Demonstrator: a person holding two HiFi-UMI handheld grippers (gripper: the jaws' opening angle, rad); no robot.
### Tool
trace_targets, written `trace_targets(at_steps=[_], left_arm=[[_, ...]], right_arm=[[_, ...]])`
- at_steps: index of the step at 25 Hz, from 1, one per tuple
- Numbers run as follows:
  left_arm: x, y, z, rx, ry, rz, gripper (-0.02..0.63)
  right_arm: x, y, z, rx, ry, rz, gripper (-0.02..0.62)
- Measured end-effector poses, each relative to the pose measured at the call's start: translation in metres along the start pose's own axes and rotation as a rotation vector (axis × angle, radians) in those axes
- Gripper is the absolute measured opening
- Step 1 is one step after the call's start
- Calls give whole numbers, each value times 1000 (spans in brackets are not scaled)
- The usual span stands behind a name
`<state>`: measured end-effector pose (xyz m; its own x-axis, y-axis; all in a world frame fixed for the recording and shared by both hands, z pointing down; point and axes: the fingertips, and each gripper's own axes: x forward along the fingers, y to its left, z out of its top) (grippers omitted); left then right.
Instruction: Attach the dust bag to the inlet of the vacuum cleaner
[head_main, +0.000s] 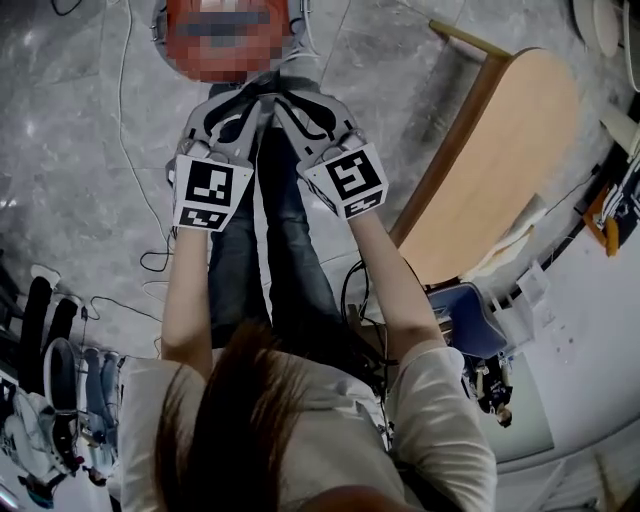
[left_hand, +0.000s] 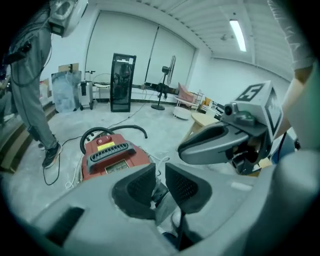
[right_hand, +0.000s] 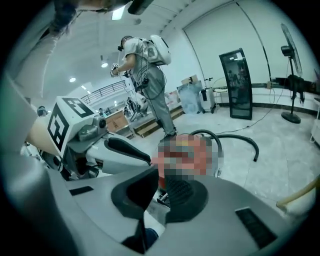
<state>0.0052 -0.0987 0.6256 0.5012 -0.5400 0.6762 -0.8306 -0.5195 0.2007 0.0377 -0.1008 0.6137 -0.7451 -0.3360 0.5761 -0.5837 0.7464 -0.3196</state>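
Both claws are held up side by side in front of the person, tips angled down and nearly meeting. The left claw (left_hand: 160, 172) is released: its two ribbed pads stand a narrow gap apart with nothing between them. The right claw (right_hand: 161, 182) is drawn in tighter, with only a slit between the pads, and it is empty too. Neither touches anything.

The grey concrete floor (head_main: 70, 150) spreads out under both claws. To the right of the right claw stands a light wooden table (head_main: 500, 160) with a rounded top. The red vacuum cleaner (left_hand: 112, 156) sits on the floor ahead of and below the two claws, well apart from them, with its black grille and handle facing up. Beyond the vacuum cleaner, off to the left of the left claw, a second person in a grey suit (right_hand: 150, 85) stands with a pack on their back. Far ahead of the claws, a black glass-fronted cabinet (left_hand: 122, 82) and a pedestal fan (left_hand: 167, 80) stand by the wall. A black hose (left_hand: 112, 131) curls out from behind the vacuum cleaner, and thin cables (head_main: 130, 120) trail across the floor to the left of the left claw.
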Motion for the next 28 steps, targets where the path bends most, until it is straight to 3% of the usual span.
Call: trace_targets(at_steps=[2, 4, 10, 16, 21, 28], left_arm=[[-8, 0, 16, 5, -43, 26, 43], [-17, 1, 35, 15, -99, 51, 18], [-62, -7, 99, -13, -220, 60, 17], [-112, -2, 179, -33, -367, 83, 17], [-163, -1, 233, 4, -455, 128, 17], [-221, -3, 282, 77, -531, 166, 16]], right_arm=[[-8, 1, 11, -7, -26, -25, 4], [-15, 0, 24, -12, -48, -54, 2], [-55, 9, 75, -5, -102, -95, 0], [-94, 22, 156, -16, -234, -121, 0], [-135, 41, 224, -44, -351, -152, 0], [-191, 62, 288, -86, -439, -199, 0]])
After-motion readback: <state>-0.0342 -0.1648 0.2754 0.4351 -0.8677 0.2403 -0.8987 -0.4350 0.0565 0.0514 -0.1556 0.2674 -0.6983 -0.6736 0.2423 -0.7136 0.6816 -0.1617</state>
